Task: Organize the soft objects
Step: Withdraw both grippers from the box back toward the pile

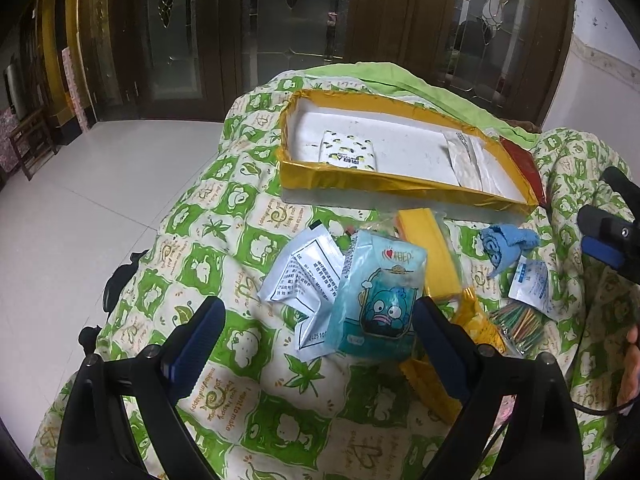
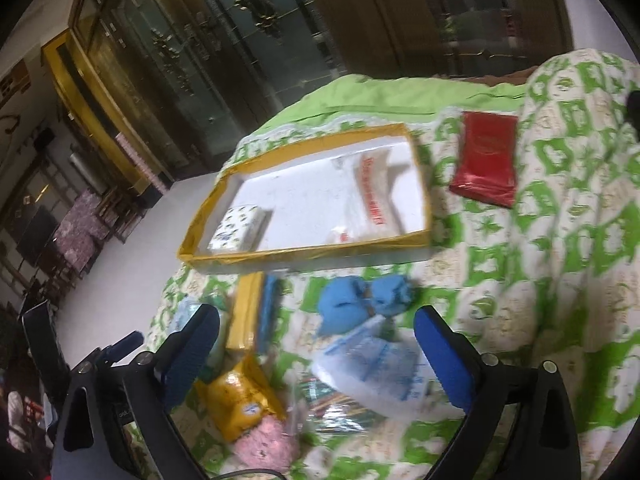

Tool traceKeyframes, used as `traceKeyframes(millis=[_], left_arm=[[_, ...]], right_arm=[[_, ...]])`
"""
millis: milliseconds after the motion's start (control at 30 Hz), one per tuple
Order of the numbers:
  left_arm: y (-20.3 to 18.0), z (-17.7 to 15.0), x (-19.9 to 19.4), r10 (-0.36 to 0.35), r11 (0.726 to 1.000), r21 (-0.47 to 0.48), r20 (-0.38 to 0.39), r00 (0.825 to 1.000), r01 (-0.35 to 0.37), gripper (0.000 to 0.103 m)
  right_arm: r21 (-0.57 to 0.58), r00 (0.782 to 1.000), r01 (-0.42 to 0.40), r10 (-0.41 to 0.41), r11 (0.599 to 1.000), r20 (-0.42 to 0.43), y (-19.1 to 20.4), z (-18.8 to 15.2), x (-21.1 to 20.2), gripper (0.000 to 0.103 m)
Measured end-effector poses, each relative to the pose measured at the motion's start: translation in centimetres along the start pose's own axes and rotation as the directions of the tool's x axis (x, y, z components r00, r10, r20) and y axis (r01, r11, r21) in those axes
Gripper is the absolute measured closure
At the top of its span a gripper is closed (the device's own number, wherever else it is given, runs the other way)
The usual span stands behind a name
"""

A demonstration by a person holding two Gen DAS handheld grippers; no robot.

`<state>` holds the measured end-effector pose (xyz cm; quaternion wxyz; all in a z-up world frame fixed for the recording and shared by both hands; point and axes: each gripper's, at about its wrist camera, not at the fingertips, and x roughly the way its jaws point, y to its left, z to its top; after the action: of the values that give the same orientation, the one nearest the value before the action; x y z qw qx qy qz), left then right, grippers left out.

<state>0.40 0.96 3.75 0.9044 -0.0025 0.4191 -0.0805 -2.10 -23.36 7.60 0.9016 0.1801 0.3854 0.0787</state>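
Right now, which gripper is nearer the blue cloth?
Right. The right gripper hangs open just short of the blue cloth, which lies ahead between its fingers. The left gripper straddles the cartoon packet, with the cloth off to its right.

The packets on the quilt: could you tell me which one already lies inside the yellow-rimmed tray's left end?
The tissue pack with the lemon print. It lies inside the tray, while the cartoon-fish packet and the red packet lie outside on the quilt.
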Motion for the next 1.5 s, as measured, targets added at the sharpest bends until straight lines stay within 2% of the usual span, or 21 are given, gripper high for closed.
traceKeyframes(millis=[133, 367, 733, 967, 1233, 1500], left_arm=[[0.2, 0.0, -0.3, -0.010, 1.000, -0.008, 0.008, 1.000, 0.010, 0.009], [0.8, 0.3, -0.8, -0.014, 0.999, -0.030, 0.023, 1.000, 0.015, 0.009], [-0.5, 0.0, -0.2, -0.014, 0.999, 0.031, 0.007, 1.000, 0.013, 0.009], [-1.0, -0.1, -0.1, -0.007, 0.999, 0.054, 0.005, 1.000, 0.007, 0.009], [-0.9, -0.2, -0.1, -0.007, 0.999, 0.051, 0.005, 1.000, 0.006, 0.009], [-1.2, -0.3, -0.1, -0.004, 0.998, 0.066, 0.001, 1.000, 0.004, 0.009]], right_arm=[[0.019, 0.998, 0.049, -0.049, 0.999, 0.026, -1.1, 0.0, -1.0, 0.001], [0.045, 0.996, 0.074, -0.076, 0.996, 0.050, -2.2, 0.6, -1.5, 0.001], [0.087, 0.999, 0.046, -0.048, 0.995, 0.026, -3.4, 1.1, -1.3, 0.001], [0.048, 0.999, 0.032, -0.032, 0.998, -0.001, -2.5, 0.9, -0.9, 0.001], [0.019, 0.998, 0.050, -0.050, 0.999, -0.025, -2.1, 0.4, -0.5, 0.002], [0.016, 0.990, 0.033, -0.031, 0.999, -0.140, -1.9, -0.8, 1.6, 0.019]])
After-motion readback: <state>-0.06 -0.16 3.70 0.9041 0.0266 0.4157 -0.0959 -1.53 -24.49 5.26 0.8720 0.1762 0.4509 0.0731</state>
